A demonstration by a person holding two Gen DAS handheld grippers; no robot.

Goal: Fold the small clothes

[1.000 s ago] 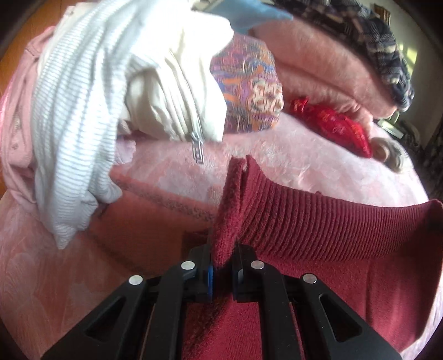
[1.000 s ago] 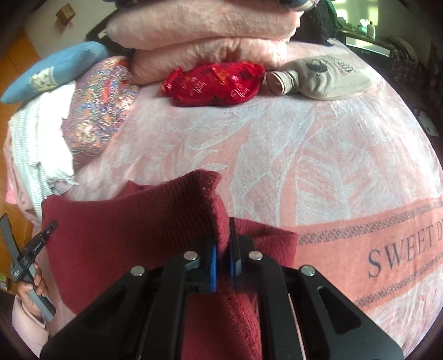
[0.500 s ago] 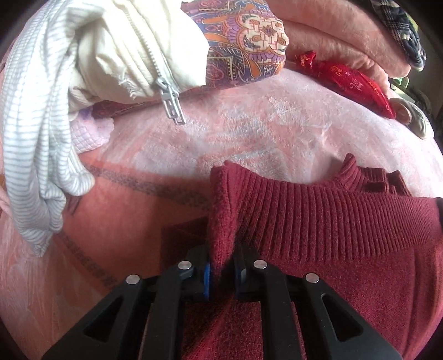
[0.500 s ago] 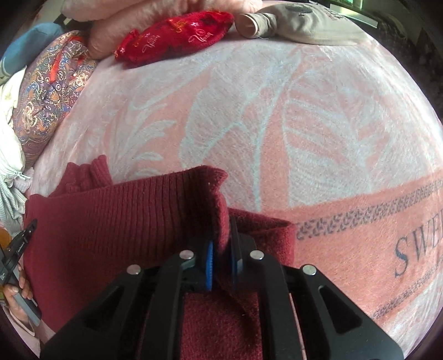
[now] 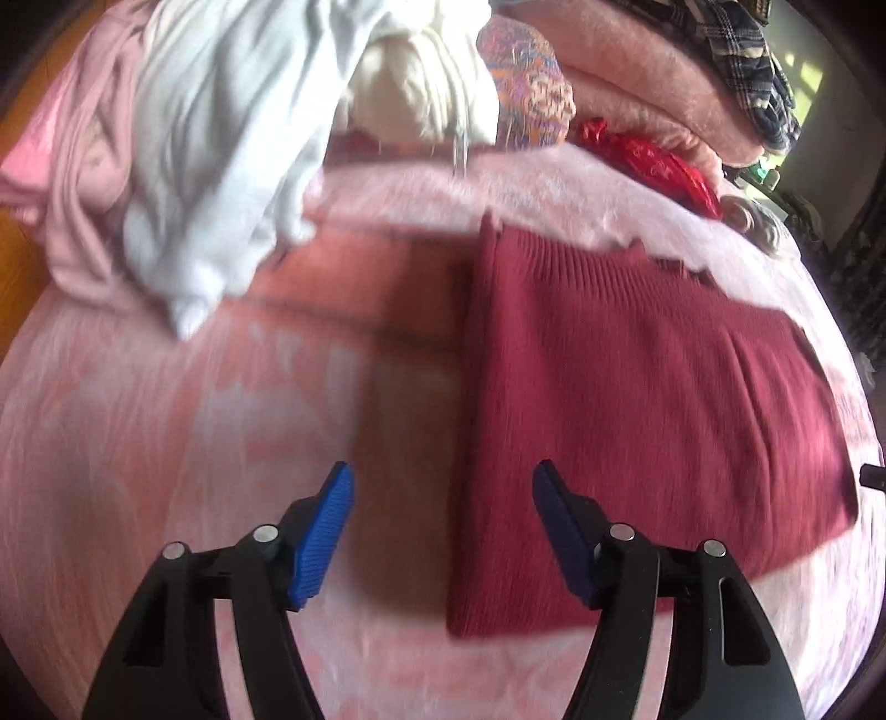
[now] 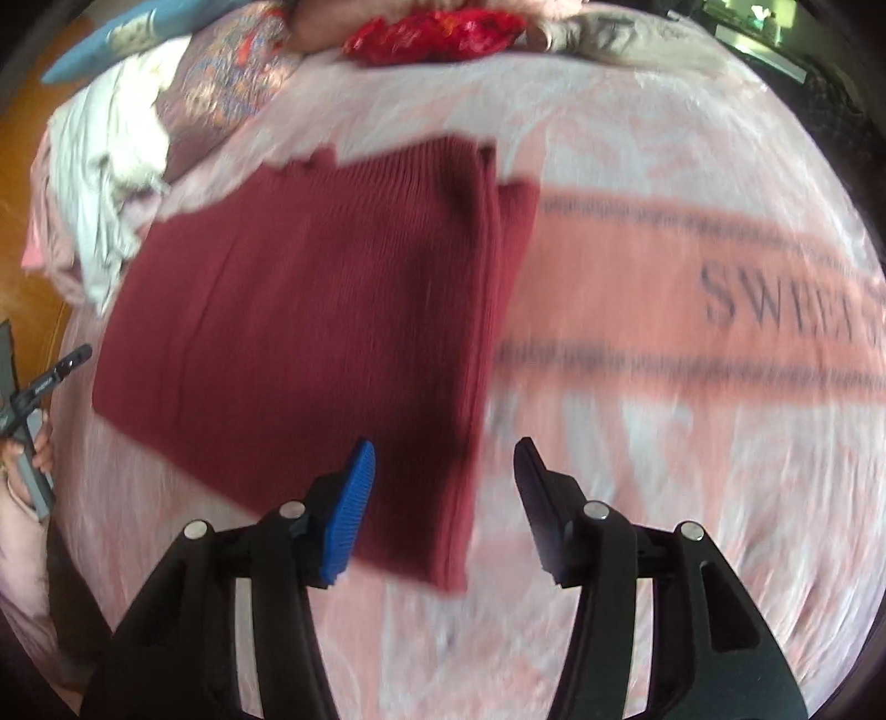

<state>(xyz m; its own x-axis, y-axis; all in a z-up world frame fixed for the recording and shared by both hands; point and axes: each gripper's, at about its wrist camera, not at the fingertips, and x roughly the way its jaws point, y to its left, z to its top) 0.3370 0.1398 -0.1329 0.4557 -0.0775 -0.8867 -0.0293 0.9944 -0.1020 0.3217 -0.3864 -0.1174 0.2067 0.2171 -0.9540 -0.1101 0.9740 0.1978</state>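
A dark red sweater is seen lying folded flat on a pink bedspread that covers the bed, its ribbed hem turned toward the far side. The left gripper is held above the sweater's left edge; its fingers are apart and opening, with nothing clamped between them. The right gripper is held above the sweater's right edge, the fingers likewise apart and opening, and no cloth is pressed by the pads. In the right wrist view the sweater is shown beside a printed band with dark lettering on the bedspread. A heap of white and pink clothes is piled at the far left of the bed, close to the sweater's far corner. A red pouch and folded pink blankets are lying at the head of the bed, well apart from the sweater. Both views are blurred
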